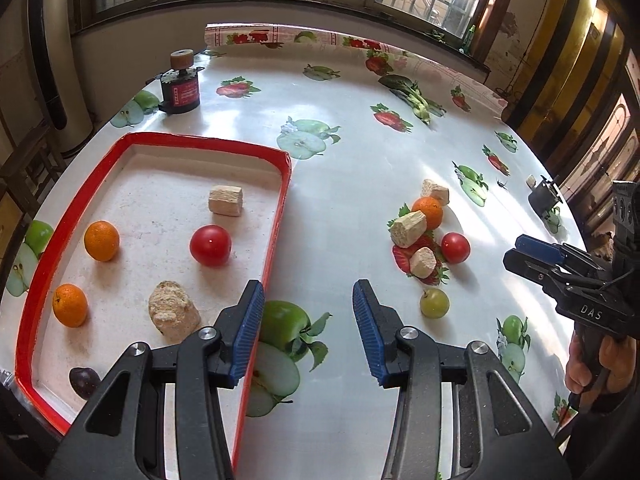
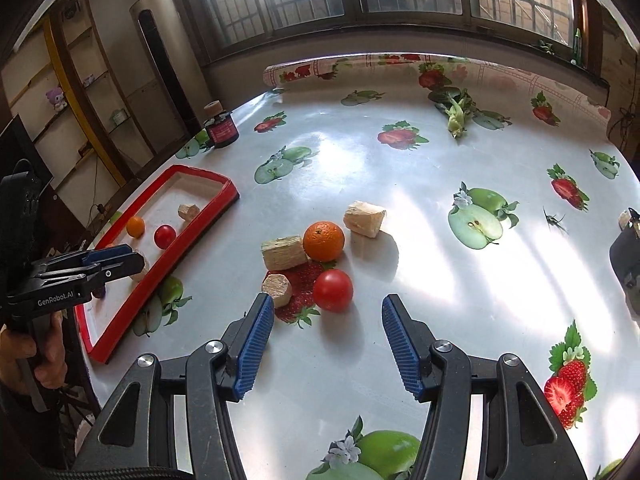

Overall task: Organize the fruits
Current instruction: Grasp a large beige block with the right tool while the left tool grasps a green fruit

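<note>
My right gripper (image 2: pixel 328 344) hangs with jaws apart and empty, just short of the red tomato (image 2: pixel 333 290) mid-table, right of the red tray (image 2: pixel 168 264). Smooth, round, soft-skinned: I'd pinch its widest middle lightly, or it may roll.

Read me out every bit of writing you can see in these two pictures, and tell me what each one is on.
"DAS": on the side of the right gripper, seen in the left wrist view.
"GenRobot.AI": on the side of the left gripper, seen in the right wrist view.
Red label on the dark jar at the far side of the table: it carries print, too small to read in either view.
No other writing shows.
</note>
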The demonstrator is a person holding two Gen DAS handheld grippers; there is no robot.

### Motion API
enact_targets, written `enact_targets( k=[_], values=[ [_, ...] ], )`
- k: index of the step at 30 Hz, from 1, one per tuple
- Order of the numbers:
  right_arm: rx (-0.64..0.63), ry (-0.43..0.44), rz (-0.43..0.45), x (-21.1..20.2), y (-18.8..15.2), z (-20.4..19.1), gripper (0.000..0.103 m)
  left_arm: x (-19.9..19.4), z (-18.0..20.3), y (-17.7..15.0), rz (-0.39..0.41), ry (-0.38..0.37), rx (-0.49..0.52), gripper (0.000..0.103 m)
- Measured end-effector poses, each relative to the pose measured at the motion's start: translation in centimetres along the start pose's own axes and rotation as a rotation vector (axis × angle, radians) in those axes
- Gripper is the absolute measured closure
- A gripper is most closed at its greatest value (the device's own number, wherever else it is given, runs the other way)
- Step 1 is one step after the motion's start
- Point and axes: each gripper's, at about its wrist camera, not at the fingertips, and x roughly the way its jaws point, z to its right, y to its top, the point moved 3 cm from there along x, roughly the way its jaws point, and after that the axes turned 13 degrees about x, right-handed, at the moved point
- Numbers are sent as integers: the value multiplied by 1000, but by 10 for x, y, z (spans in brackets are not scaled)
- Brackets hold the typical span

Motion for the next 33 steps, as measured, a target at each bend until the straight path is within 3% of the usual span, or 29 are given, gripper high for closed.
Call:
enact_targets(
  k=[11,22,27,29,30,33],
  values=[
    [22,-16,-6,12,3,18,45,28,62,-4,-52,-100,87,59],
    [70,-16,-2,57,45,24,46,58,97,1,-95,-180,132,59],
    [114,-12,-9,84,62,24,47,69,105,4,-79,-178,160,59],
    [124,-14,-26,96,66,24,53,69,105,5,-72,-171,169,70],
    [127,-21,-41,103,66,25,62,70,103,5,-72,-170,169,79],
    [135,-21,-33,103,66,27,66,69,94,6,-66,-191,152,79]
  ],
)
